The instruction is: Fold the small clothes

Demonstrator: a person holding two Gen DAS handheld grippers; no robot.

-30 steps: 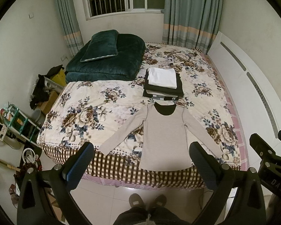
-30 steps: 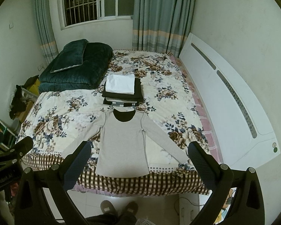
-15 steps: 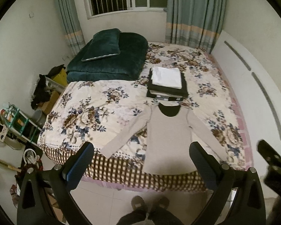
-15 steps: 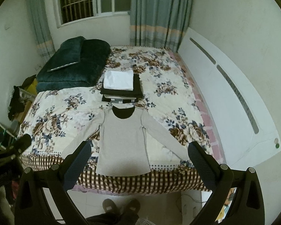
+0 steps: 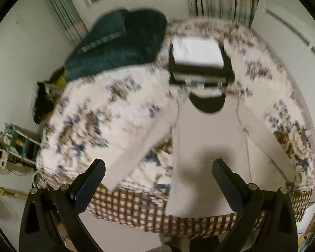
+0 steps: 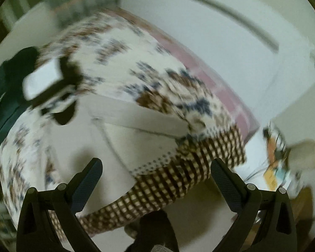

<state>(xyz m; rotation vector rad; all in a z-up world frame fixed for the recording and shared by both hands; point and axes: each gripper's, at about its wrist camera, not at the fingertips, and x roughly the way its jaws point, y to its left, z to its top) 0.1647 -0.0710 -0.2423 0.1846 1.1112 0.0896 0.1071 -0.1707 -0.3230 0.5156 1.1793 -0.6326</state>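
Both grippers closer to the bed than half a second ago; views now blurred; right view swung toward the headboard side.

We count one grey long-sleeved shirt (image 5: 208, 147), laid flat with sleeves spread at the lower centre of the left view, its hem at the checked bed edge; one stack of folded clothes (image 5: 197, 58) just beyond its collar, white piece on top; one dark green quilt (image 5: 119, 48) at upper left; one floral bed (image 5: 94, 121). Left gripper (image 5: 158, 180) and right gripper (image 6: 156, 178): we find each with jaws spread wide, empty, hovering above the shirt (image 6: 119, 147), not touching it. Shirt, stack (image 6: 46, 82) and quilt unmoved.
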